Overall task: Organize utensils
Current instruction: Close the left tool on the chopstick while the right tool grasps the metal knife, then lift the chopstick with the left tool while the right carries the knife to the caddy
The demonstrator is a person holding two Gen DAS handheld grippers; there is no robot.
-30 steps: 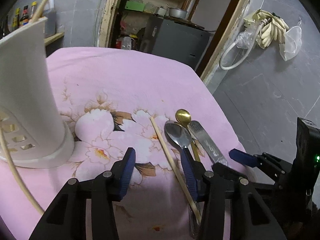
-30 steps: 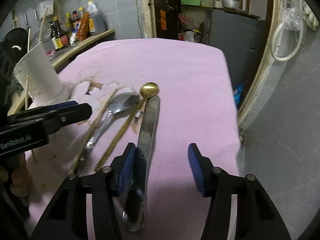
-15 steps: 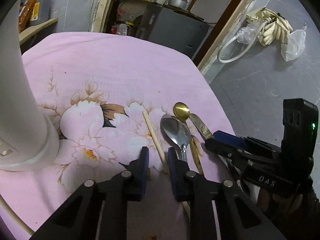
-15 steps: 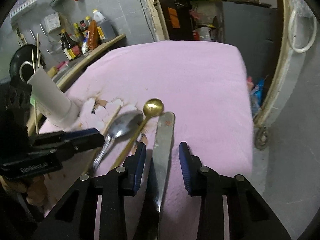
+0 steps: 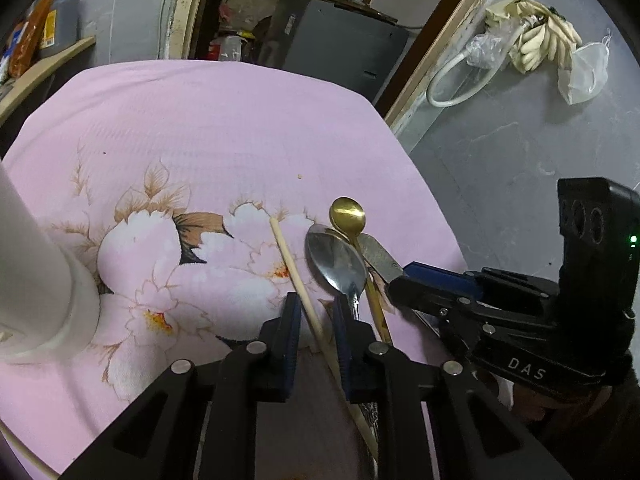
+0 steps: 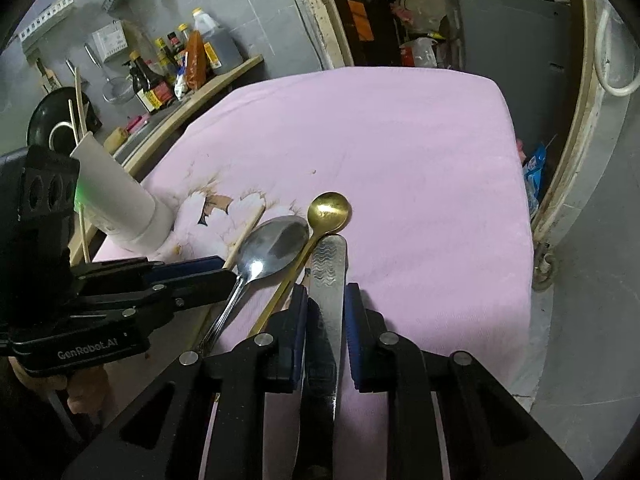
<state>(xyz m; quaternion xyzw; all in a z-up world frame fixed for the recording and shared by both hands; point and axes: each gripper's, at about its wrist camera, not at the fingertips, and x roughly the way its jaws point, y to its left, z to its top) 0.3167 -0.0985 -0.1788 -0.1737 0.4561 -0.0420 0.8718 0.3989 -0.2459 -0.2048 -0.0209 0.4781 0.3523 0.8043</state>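
Note:
On the pink flowered cloth (image 5: 220, 128) lie a wooden chopstick (image 5: 288, 256), a silver spoon (image 5: 336, 260), a gold spoon (image 5: 347, 214) and a steel knife (image 5: 378, 256), side by side. My left gripper (image 5: 316, 304) straddles the chopstick; its jaws are closing, with small gaps still on both sides. My right gripper (image 6: 327, 296) has the knife (image 6: 330, 264) between its closing jaws, the pads against the blade's edges. The white utensil holder (image 5: 40, 272) stands at the left, holding thin sticks.
Sauce bottles (image 6: 180, 68) line a wooden shelf beyond the table's left side. The cloth's right edge (image 6: 520, 208) drops to a grey tiled floor. A doorway with a dark cabinet (image 5: 340, 52) lies behind the table. The far half of the cloth is bare.
Both grippers' jaws have narrowed a lot. The left one shifted right and now encloses the chopstick; the right one moved forward and closed in on the knife.

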